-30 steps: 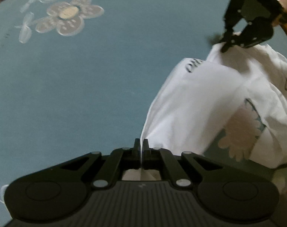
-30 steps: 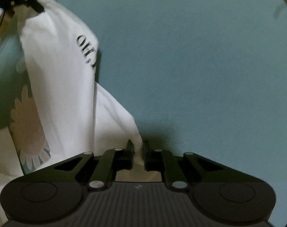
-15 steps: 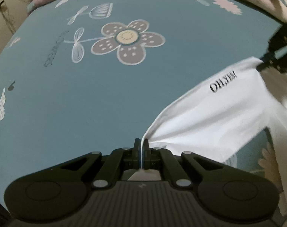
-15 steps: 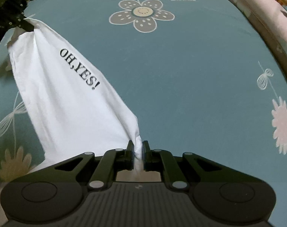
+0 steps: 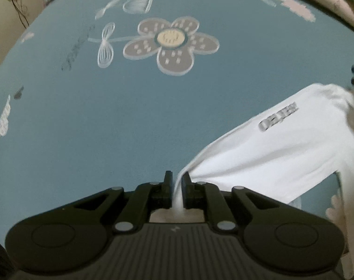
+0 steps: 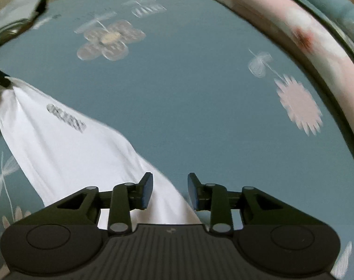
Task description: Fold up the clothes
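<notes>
Letting go is what's happening rn, at least on one side. The right hand-held gripper has its jaws spread w/ a clear gap, they've just been opening, and the white shirt runs loose between them, no pad pressing on it afaict. The left hand-held gripper has a thin strip of the same shirt between its fingers; its jaws have just been easing apart too, only a sliver, and the cloth looks barely pinched, pretty much slipping free.

Shirt itself is stretched out over the teal flowered bedsheet, not lying flat yet. In the left wrist view it fans from the jaws toward 2 o'clock, w/ the black print up top (too blurred to read). In the right wrist view it runs from the jaws toward 10 o'clock, where the other gripper pinches the far corner.

So imo the step is laying the shirt down on the bed before the actual fold. Next move prob calls for the left side to release fully too, then both regrab an edge or sleeve and bring it across. Risk: the cloth bunching up as it drops.
</notes>
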The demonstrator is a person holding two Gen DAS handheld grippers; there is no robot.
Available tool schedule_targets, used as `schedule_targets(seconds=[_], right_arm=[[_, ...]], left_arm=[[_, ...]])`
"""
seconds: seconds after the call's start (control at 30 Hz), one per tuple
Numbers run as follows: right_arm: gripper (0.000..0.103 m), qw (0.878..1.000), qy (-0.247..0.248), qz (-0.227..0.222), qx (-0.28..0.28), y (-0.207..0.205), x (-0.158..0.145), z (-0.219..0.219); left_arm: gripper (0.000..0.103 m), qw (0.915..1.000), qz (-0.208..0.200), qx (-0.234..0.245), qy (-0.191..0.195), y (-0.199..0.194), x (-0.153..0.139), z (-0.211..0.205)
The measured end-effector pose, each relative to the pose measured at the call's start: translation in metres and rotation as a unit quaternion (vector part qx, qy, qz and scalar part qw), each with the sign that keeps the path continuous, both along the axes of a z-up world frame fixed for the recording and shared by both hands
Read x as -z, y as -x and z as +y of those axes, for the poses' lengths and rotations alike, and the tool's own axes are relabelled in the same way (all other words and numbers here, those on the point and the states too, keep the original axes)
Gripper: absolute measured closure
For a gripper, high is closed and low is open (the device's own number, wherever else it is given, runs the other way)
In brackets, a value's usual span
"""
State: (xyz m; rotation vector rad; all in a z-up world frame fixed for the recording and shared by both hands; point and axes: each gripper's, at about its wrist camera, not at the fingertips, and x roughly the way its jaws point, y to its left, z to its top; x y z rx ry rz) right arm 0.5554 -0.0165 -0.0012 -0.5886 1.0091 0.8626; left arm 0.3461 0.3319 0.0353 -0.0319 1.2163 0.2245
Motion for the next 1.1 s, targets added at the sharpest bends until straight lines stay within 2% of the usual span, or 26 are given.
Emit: schedule_targets(seconds=[0.1,0.2,0.33,0.4,0.5,0.57,0.6,0.73,0.8,0.83,0.9,1.0,1.03,1.1], right_arm=[[0.067,0.999,0.016,0.024,0.021,0.000,0.014,-0.017],[0.068,0.999,0.020,0.004,0.039,-0.002,0.026,-0.020],[0.067,0.997,-0.028,0.019,0.065,-0.019,0.037,-0.021],[0.067,0.998,-0.028,0.033,0.043,-0.024,0.044,-0.019],[0.067,0.999,0.007,0.039,-0.022,-0.018,0.058,-0.009],[0.082,0.999,0.019,0.026,-0.033,-0.014,0.055,-0.007],[0.100,0.999,0.025,0.014,-0.030,-0.015,0.054,-0.006],[0.099,0.999,0.028,-0.034,0.016,-0.027,0.050,-0.007],[0.096,0.999,0.027,-0.019,0.033,-0.030,0.053,-0.009],[0.091,0.999,0.018,-0.022,0.038,-0.027,0.050,-0.012],[0.088,0.999,-0.007,-0.011,0.042,-0.019,0.038,-0.019],[0.087,0.998,-0.033,0.013,0.045,-0.002,0.025,-0.029],[0.087,0.998,-0.039,0.026,0.043,0.006,0.022,-0.030],[0.087,0.998,-0.025,0.043,0.038,0.016,0.032,-0.033]], left_arm=[[0.087,0.9993,-0.026,0.027,-0.004,-0.001,-0.019,-0.015],[0.082,0.9977,-0.036,0.058,0.007,-0.003,-0.024,-0.033],[0.082,0.9949,-0.032,0.091,0.031,-0.005,-0.015,-0.060],[0.082,0.9922,-0.027,0.106,0.059,-0.005,-0.007,-0.076],[0.082,0.9892,-0.019,0.121,0.081,-0.010,0.008,-0.100],[0.082,0.9871,-0.016,0.129,0.093,-0.011,0.017,-0.116],[0.082,0.9862,-0.015,0.132,0.098,-0.012,0.021,-0.123],[0.082,0.9854,-0.021,0.121,0.118,-0.017,0.032,-0.138],[0.082,0.9857,-0.018,0.112,0.124,-0.022,0.038,-0.141],[0.082,0.9857,-0.018,0.111,0.126,-0.024,0.040,-0.142],[0.081,0.9866,-0.021,0.111,0.117,-0.030,0.046,-0.144],[0.072,0.9885,-0.013,0.111,0.102,-0.038,0.056,-0.146],[0.072,0.9890,-0.006,0.110,0.098,-0.040,0.060,-0.147],[0.070,0.9889,0.000,0.117,0.091,-0.041,0.062,-0.151]])
